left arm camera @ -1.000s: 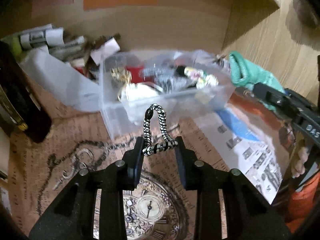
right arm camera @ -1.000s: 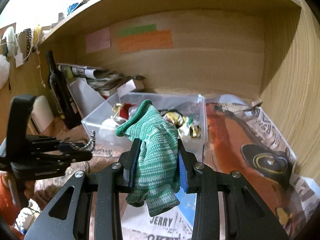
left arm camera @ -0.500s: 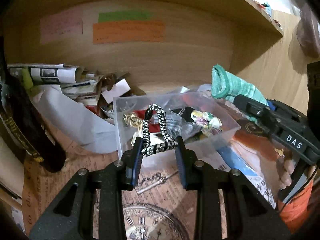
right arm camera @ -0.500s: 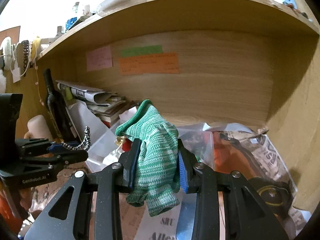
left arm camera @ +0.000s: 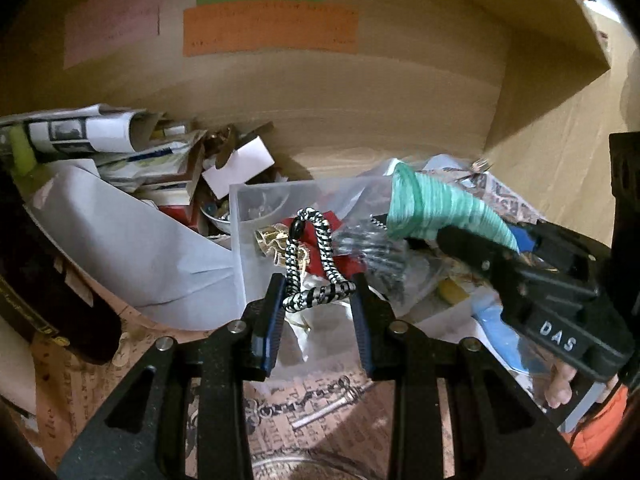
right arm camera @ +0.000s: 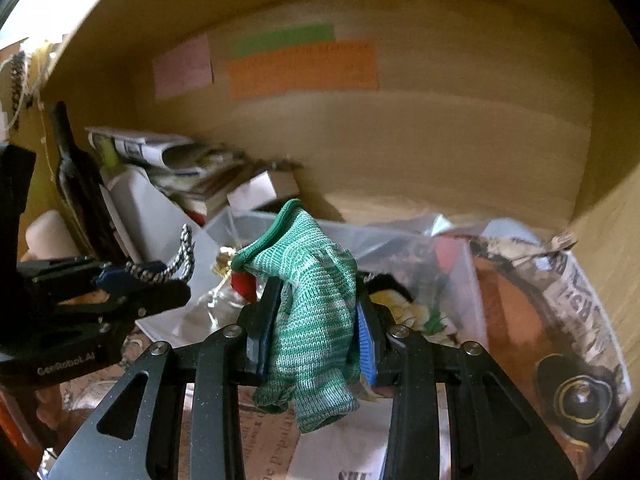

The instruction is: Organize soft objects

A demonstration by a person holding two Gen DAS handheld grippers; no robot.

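Writing on the orange note (left arm camera: 270, 32) is unreadable (blurred).

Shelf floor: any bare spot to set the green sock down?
Free: paper-lined floor right of the clear bin, toward the side wall. Also the strip behind the bin along the back wall. Crowded: paper pile and bottle on the left; the bin is full.

"DAS" on right gripper (left arm camera: 516, 240); "GenRobot.AI" on left gripper (right arm camera: 160, 280)

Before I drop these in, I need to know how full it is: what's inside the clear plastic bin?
Clear plastic bin holds gold trinkets, something red, crinkled plastic. Its bottom is covered.
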